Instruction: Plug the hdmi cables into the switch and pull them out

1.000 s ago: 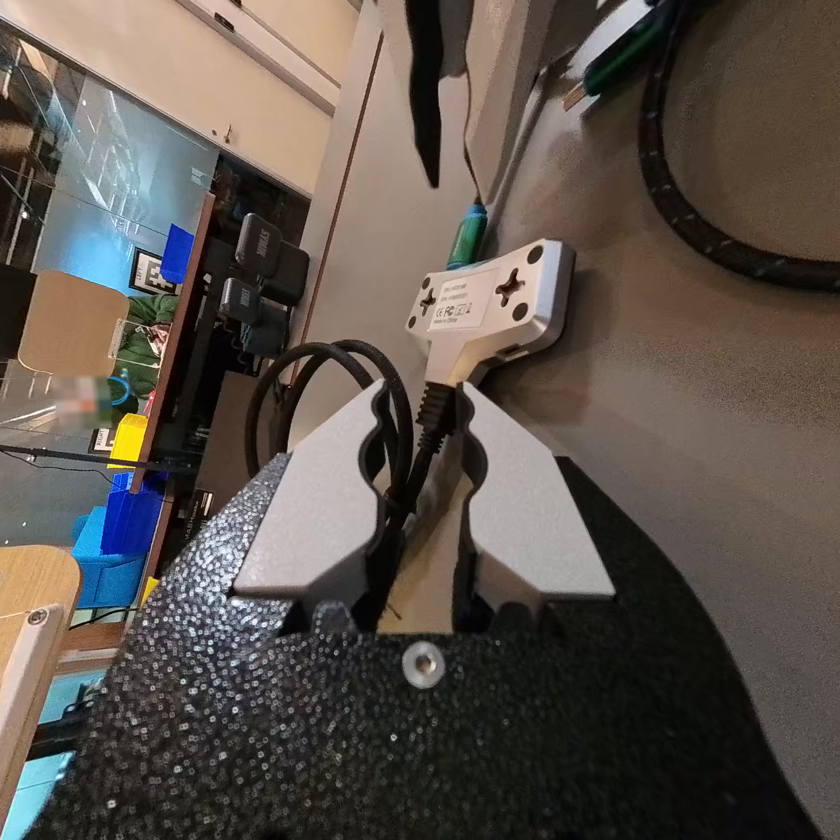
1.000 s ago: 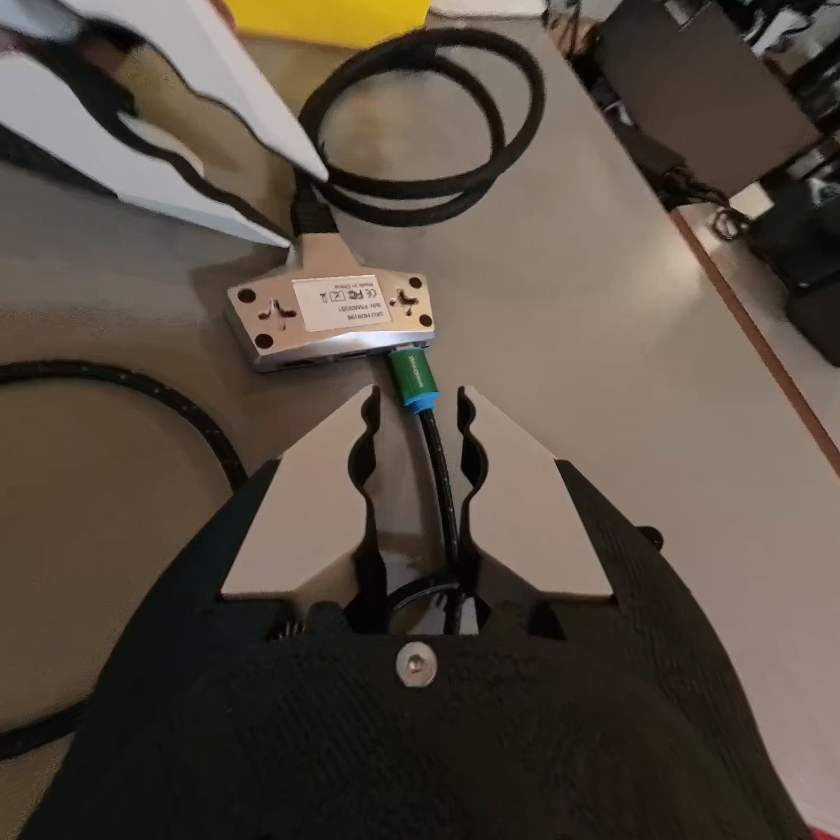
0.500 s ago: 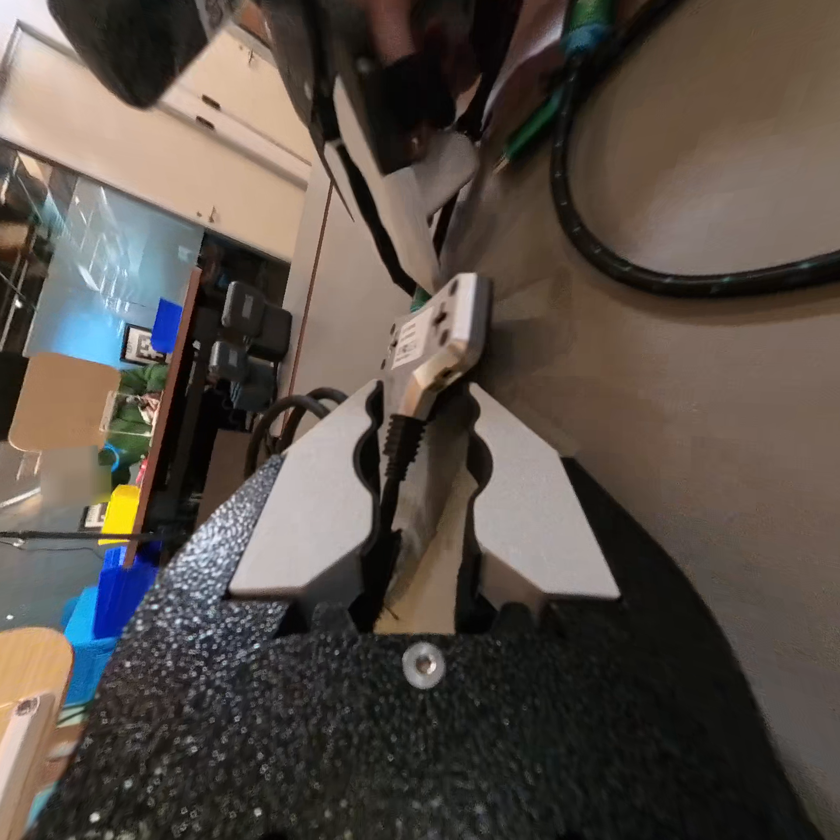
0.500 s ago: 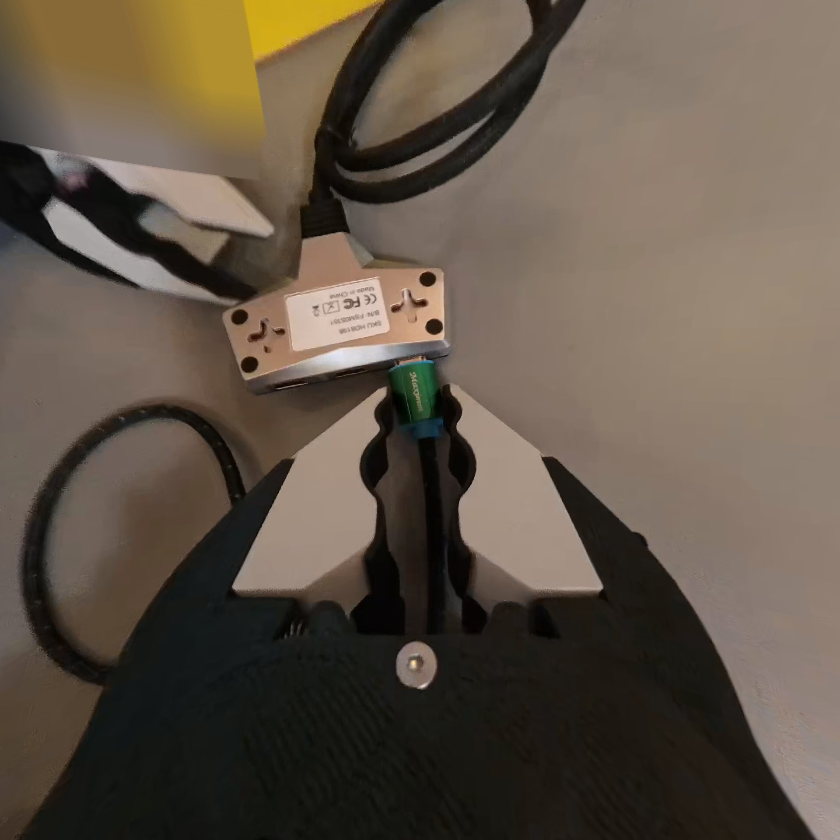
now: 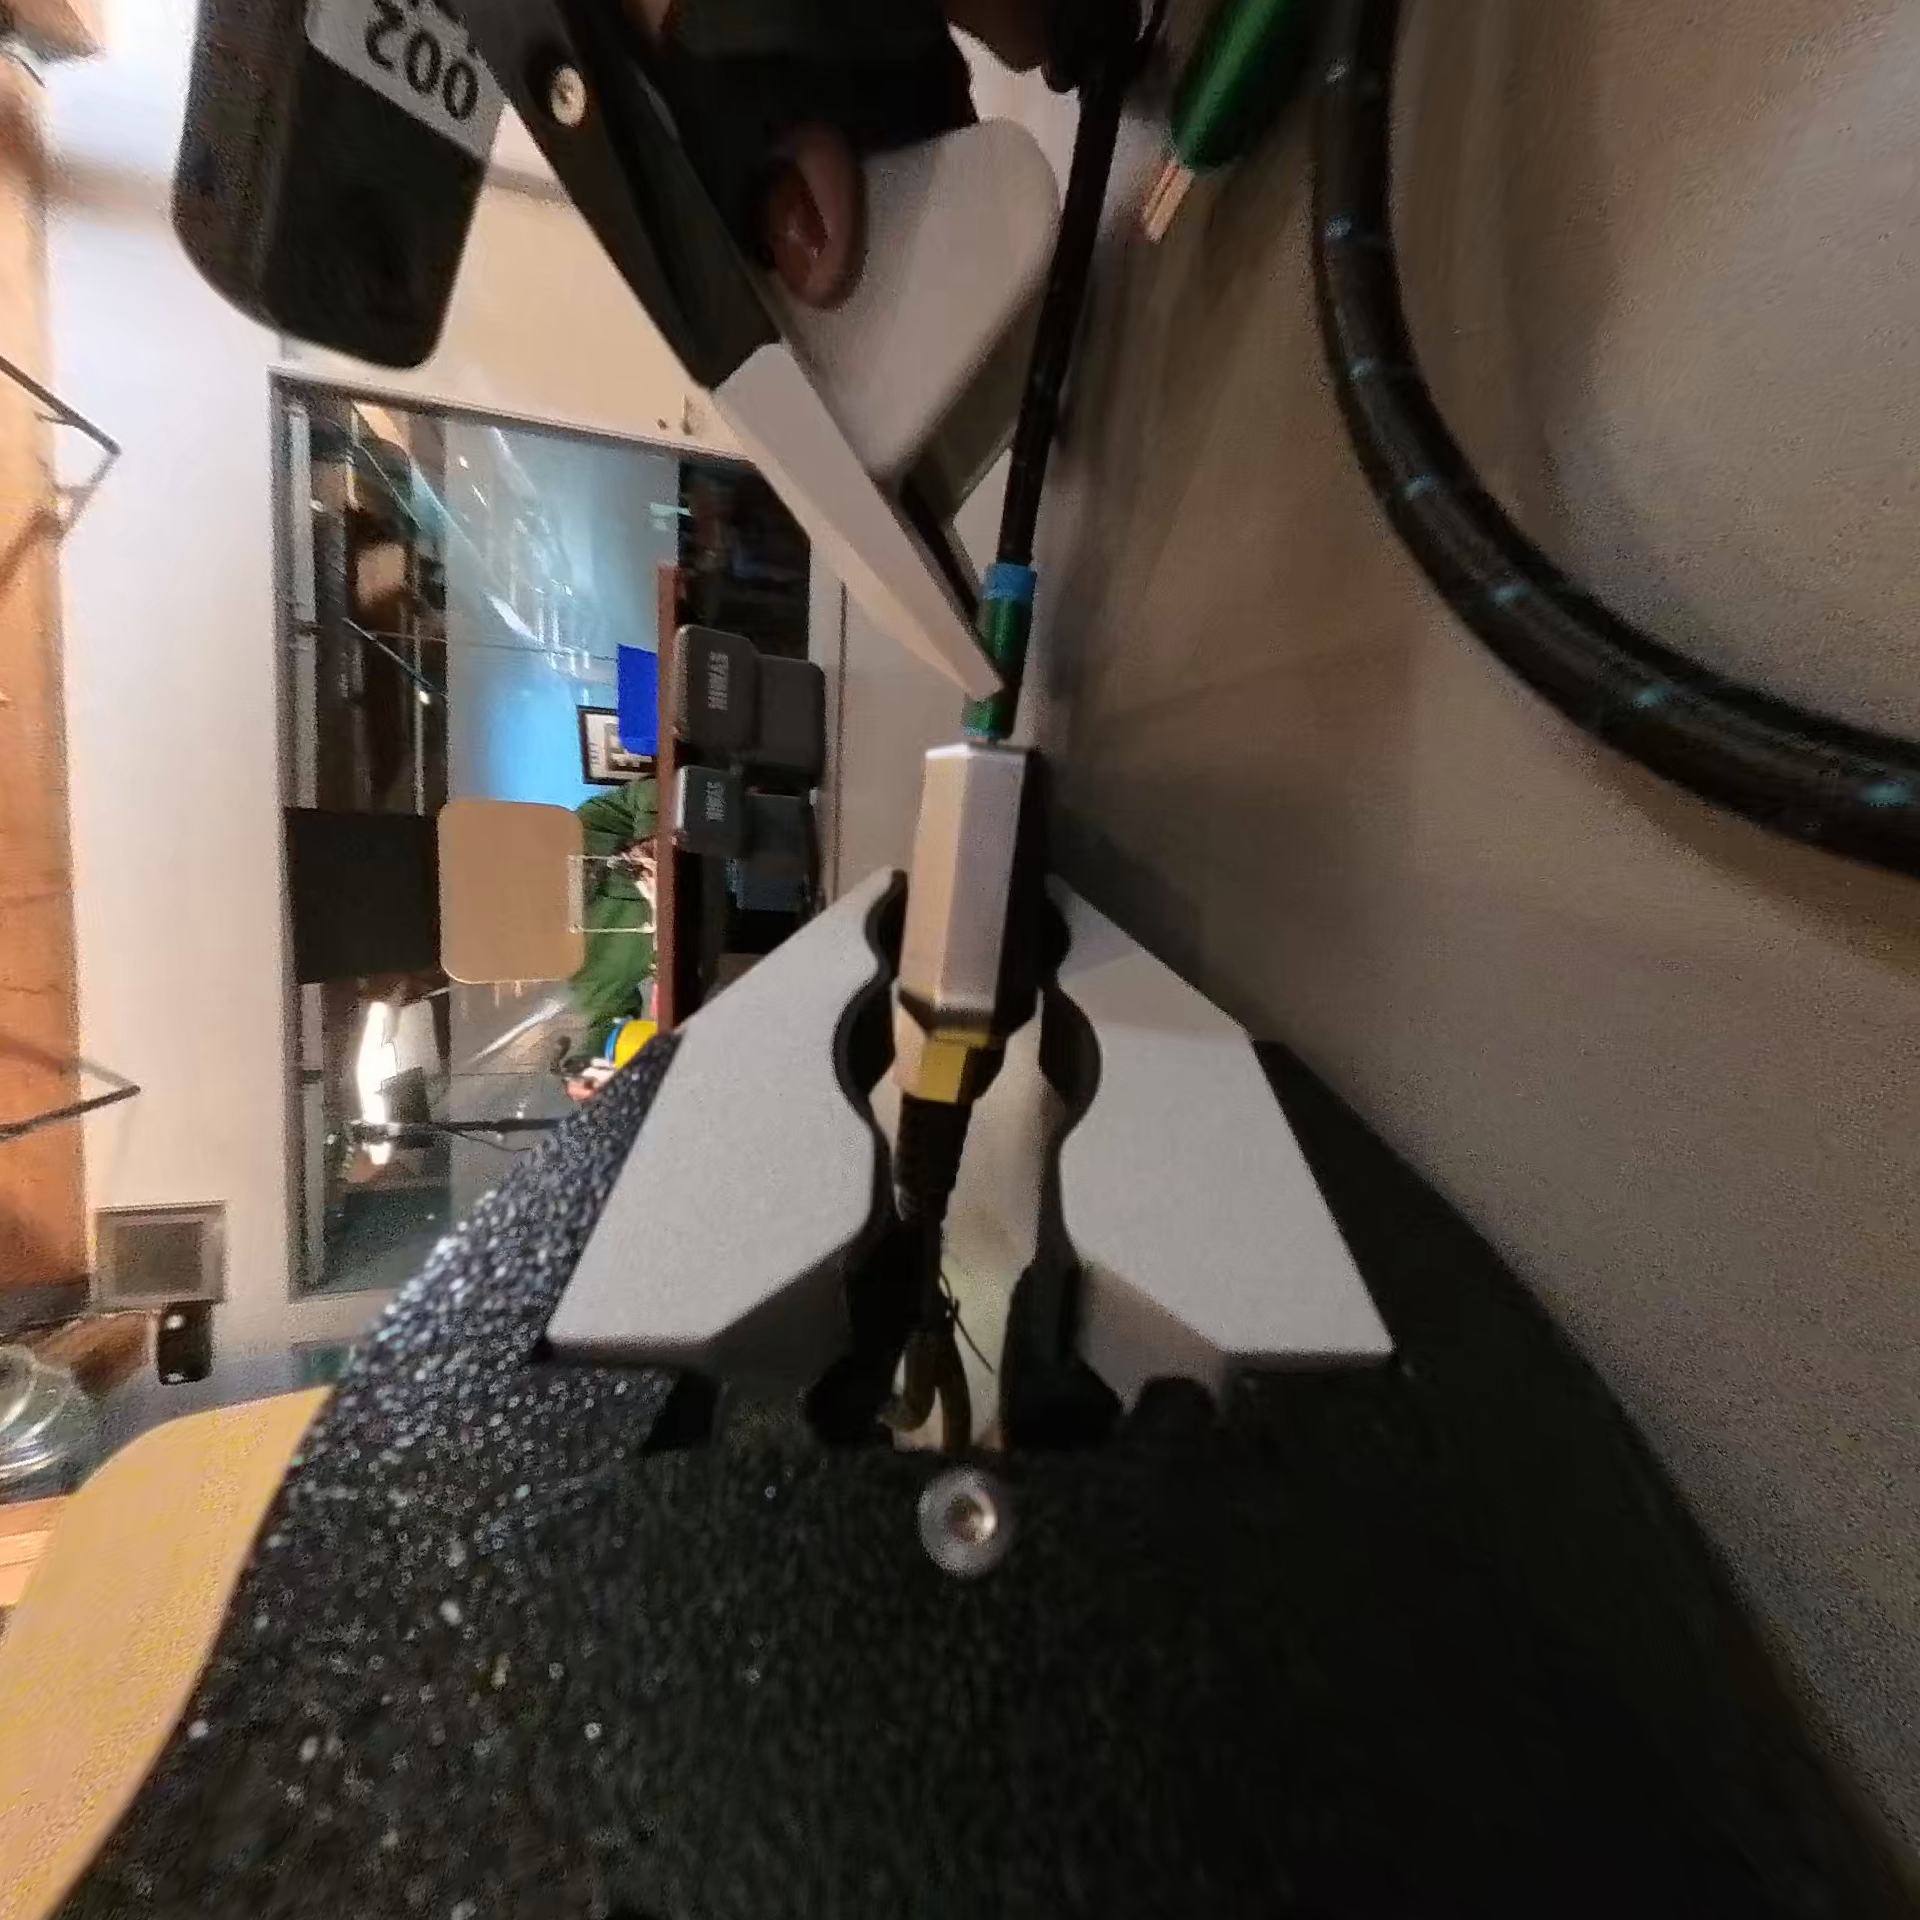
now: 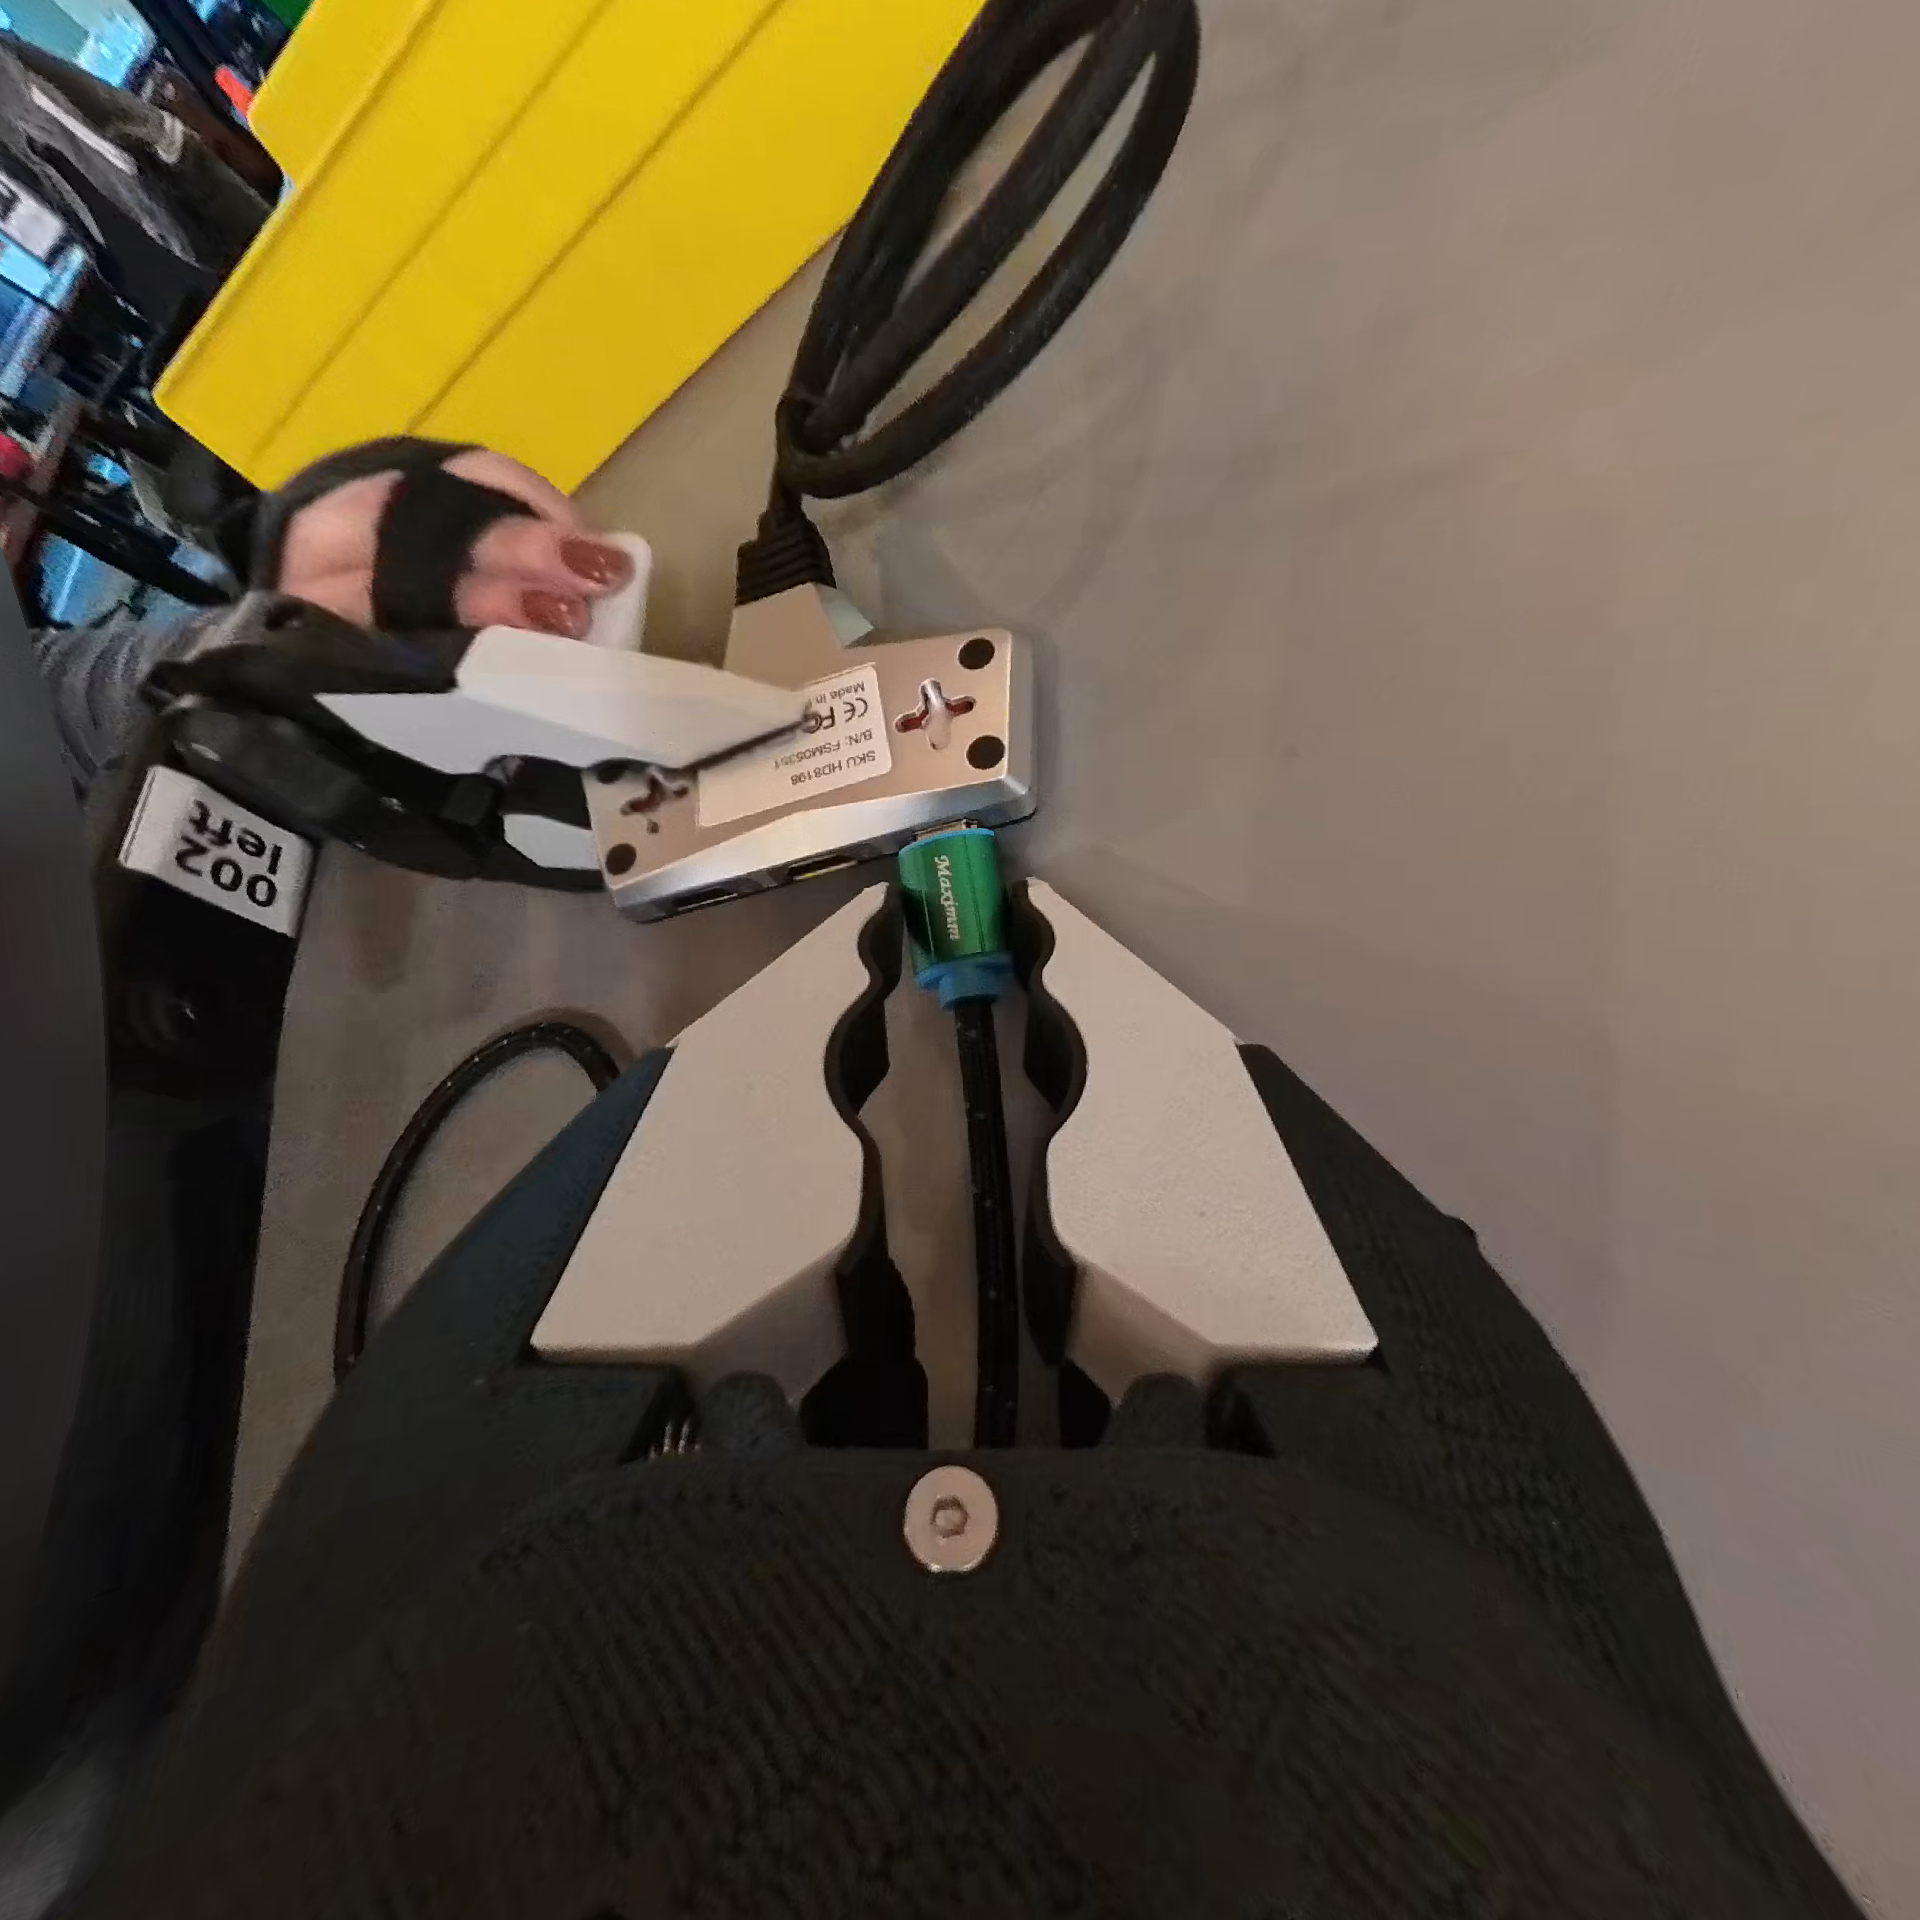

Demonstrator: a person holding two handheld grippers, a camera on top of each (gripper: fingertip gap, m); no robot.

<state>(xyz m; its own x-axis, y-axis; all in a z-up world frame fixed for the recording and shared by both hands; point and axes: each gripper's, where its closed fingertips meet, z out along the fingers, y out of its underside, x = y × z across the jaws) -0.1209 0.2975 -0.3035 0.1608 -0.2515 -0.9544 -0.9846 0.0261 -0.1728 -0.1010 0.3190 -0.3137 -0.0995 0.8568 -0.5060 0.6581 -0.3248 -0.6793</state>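
The silver HDMI switch (image 6: 977, 769) lies label side up on the grey table (image 6: 1455, 623). My left gripper (image 5: 971, 904) is shut on the switch (image 5: 966, 862), which shows edge-on between its fingers. In the right wrist view its fingers (image 6: 582, 717) clamp the switch's left end from above and below. My right gripper (image 6: 956, 899) is shut on the green HDMI plug (image 6: 948, 914), whose metal tip sits in the switch's right-hand port. The right gripper's finger (image 5: 914, 613) also shows against the green plug (image 5: 1000, 623) in the left wrist view.
The switch's own black cable (image 6: 987, 208) coils behind it. A yellow bin (image 6: 520, 208) stands at the back left. A thick braided cable (image 5: 1455, 520) with a second green plug (image 5: 1216, 104) lies beside the switch. A thin black cable loop (image 6: 416, 1143) lies at the near left. The grippers are tip to tip, or close to it.
My left gripper has moved forward from the switch's cable onto the switch body and closed on it. My right gripper has closed around the green plug at the switch's port.
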